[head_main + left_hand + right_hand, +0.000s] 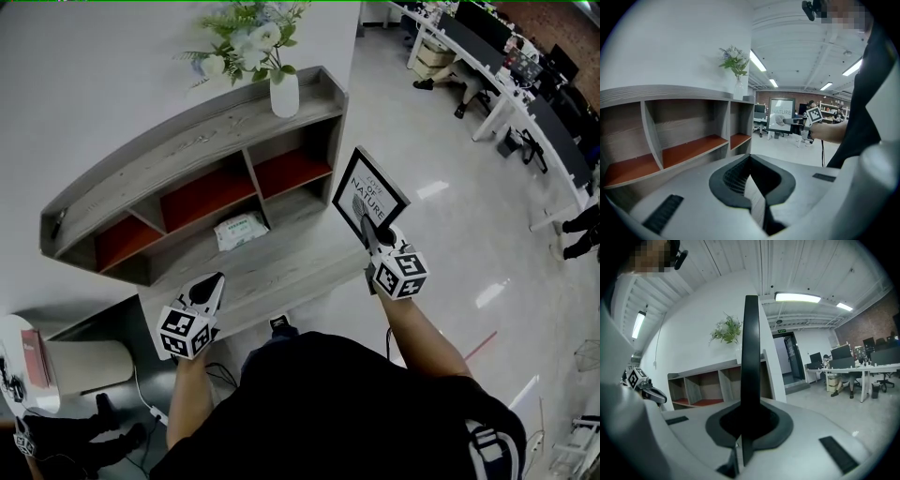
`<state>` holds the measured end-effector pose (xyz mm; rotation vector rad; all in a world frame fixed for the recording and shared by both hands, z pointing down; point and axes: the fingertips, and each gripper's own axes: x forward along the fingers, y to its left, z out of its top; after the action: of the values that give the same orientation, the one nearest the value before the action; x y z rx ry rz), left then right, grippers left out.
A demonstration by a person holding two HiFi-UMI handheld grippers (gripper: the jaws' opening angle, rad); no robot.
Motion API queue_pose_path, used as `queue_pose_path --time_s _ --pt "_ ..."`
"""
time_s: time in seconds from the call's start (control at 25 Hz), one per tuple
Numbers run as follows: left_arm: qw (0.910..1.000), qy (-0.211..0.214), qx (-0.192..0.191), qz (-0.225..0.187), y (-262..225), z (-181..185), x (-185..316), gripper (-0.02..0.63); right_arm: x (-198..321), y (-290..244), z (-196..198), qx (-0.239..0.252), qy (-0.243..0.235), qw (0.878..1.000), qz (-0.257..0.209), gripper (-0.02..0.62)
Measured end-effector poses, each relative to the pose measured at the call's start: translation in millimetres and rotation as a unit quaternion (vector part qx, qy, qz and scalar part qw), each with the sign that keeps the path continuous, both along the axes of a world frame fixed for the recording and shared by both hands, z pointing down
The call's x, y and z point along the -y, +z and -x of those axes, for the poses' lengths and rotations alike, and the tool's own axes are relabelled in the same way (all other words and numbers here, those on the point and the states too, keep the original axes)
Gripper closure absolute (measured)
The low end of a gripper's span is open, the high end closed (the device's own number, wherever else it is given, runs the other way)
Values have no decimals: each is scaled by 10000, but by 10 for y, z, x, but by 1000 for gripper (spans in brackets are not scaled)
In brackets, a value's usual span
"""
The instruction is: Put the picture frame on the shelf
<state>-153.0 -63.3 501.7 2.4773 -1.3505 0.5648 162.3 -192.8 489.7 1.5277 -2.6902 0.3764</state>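
Two hand-held grippers up, one per hand. Left hand-held gripper (pixel 214 284): jaws nearly together, only a thin slit between them, nothing in it. Hovers over the front edge of the lower ledge of the shelf (pixel 187 150), toward its left part.

Right hand-held gripper (pixel 370 230): clamped tight on the lower edge of the picture frame (pixel 368 192). Holds it upright in the air just off the shelf's right end, above the glossy floor (pixel 450 234), apart from the woodwork. Black border, white print reading NATURE. Seen edge-on between the jaws in the right gripper view.

Further back: white packet (pixel 240 230) flat on the grey ledge, below the middle compartment. Behind that, three open compartments (pixel 202 197) with red floors. Up top, white vase (pixel 284 94) with flowers at the right end of the top board, against the white wall. Farthest out: long counters (pixel 487 66) with monitors and seated people, across the floor at right.
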Motion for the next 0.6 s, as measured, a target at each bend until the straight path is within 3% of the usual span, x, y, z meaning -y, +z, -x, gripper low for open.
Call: queue_pose_path --time_s 0.6 --pt "9995 304 -31 78 45 164 614 588 458 131 217 -35 210 9997 148 572"
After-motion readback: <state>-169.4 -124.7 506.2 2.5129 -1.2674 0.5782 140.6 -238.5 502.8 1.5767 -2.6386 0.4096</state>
